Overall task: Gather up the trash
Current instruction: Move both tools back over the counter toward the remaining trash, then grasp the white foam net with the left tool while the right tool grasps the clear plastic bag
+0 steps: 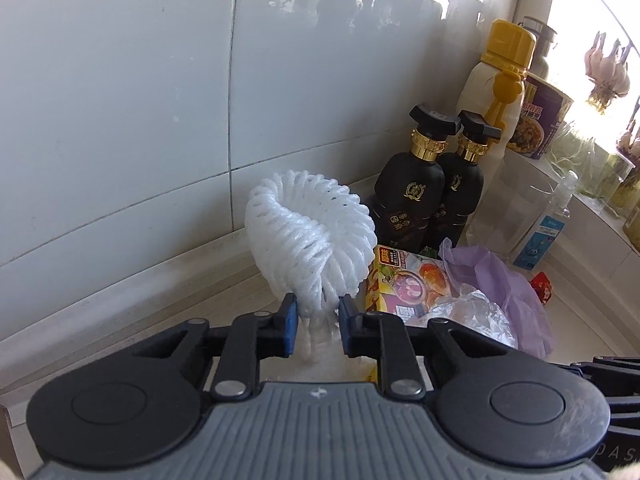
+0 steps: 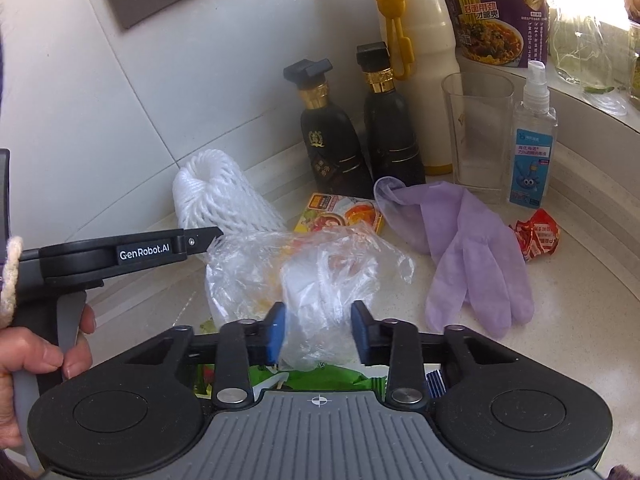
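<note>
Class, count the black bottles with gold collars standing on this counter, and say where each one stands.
2. One black bottle stands by the wall behind the yellow box; the other stands just right of it, before the white bottle. None seems hidden.

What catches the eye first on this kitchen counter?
A white foam fruit net stands near the tiled wall, pinched at its lower end by the left gripper. Beside it, the right gripper closes on a crumpled clear plastic bag, with a purple glove lying to its right.

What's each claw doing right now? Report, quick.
Left claw: shut on the white foam net sleeve.
Right claw: shut on the crumpled clear plastic bag.
</note>
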The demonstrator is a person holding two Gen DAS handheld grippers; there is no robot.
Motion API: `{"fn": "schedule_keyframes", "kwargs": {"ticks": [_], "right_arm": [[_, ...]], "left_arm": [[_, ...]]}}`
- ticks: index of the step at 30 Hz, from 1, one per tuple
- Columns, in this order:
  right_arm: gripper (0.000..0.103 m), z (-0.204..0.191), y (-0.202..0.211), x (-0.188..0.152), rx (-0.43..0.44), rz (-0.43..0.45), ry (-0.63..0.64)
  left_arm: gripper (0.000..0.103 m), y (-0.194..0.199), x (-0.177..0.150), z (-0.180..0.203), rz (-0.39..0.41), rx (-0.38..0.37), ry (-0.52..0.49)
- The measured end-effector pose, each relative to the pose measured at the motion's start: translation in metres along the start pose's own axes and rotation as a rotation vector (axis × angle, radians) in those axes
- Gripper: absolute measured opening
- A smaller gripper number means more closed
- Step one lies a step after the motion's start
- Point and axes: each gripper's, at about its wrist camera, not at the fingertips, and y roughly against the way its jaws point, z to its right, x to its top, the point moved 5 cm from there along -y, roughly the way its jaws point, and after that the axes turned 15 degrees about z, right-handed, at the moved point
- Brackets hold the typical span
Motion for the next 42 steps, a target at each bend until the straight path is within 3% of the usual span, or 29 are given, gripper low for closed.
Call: {"fn": "schedule_keyframes", "kwargs": {"ticks": [4, 10, 32, 42], "right_arm": [[0.015, -0.001, 0.003, 0.001, 0.008, 0.005, -0.016], [0.009, -0.006, 0.012, 0.007, 0.015, 0.03, -0.028], [0.009, -0.042, 0.071, 0.02, -0.004, 0.094, 0.028], [0.009, -0.069, 0.1, 0.009, -0.023, 0.061, 0.052]], "left_arm": [[0.013, 0.002, 0.0, -0.002, -0.001, 0.001, 0.006], [0.012, 0.011, 0.004, -0.002, 0.008, -0.014, 0.007], [0.012, 0.084, 0.016, -0.008, 0.045, -0.038, 0.0], [0.012, 0.128, 0.008, -0.026, 0.041, -0.032, 0.007]]}}
